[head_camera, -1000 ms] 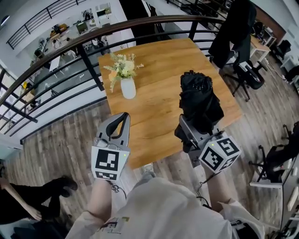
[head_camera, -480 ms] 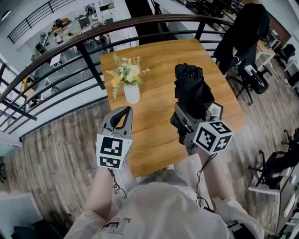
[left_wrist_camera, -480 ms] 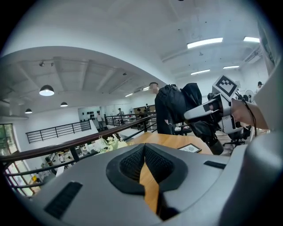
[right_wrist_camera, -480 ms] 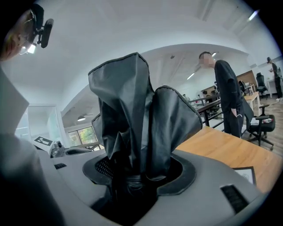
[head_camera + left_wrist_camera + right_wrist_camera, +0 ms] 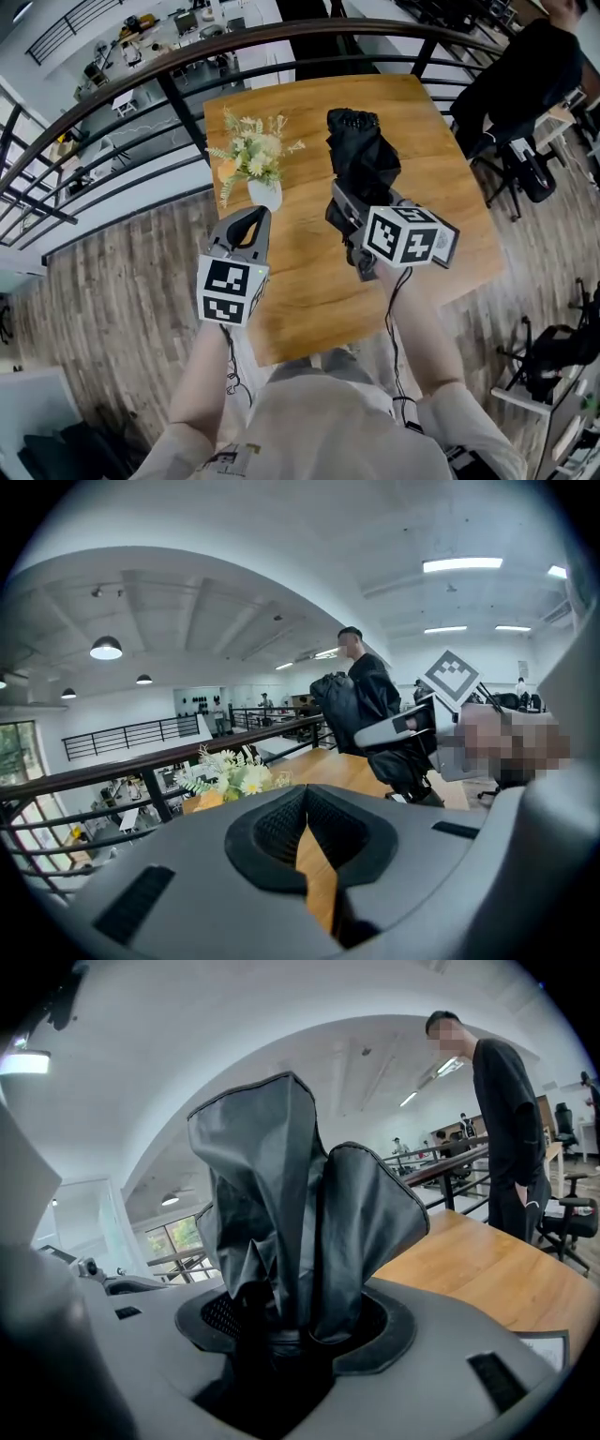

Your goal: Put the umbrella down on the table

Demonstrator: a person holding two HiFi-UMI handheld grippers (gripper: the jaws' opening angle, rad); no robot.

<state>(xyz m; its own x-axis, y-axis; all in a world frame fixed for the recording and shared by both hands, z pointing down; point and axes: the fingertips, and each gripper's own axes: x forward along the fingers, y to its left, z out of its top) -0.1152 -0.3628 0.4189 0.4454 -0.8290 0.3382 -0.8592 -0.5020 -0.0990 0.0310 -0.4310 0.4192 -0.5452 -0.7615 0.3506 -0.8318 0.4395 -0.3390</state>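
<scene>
A folded black umbrella (image 5: 361,159) stands upright in my right gripper (image 5: 349,214), held above the middle of the wooden table (image 5: 427,122). In the right gripper view the jaws are shut round the umbrella (image 5: 300,1213) near its base, and the dark fabric rises out of them. My left gripper (image 5: 246,230) hovers over the table's left front part, just in front of the vase, jaws shut with nothing between them (image 5: 307,850). The umbrella (image 5: 349,710) also shows in the left gripper view, up and to the right.
A white vase of pale flowers (image 5: 255,159) stands on the table's left side, close to my left gripper. A dark metal railing (image 5: 178,112) runs behind the table. A person in black (image 5: 525,80) and an office chair (image 5: 530,173) are at the right.
The right gripper has carried the umbrella leftward, from near the table's right edge to over its middle. The left gripper has kept its place near the vase. The person in black has moved right.
</scene>
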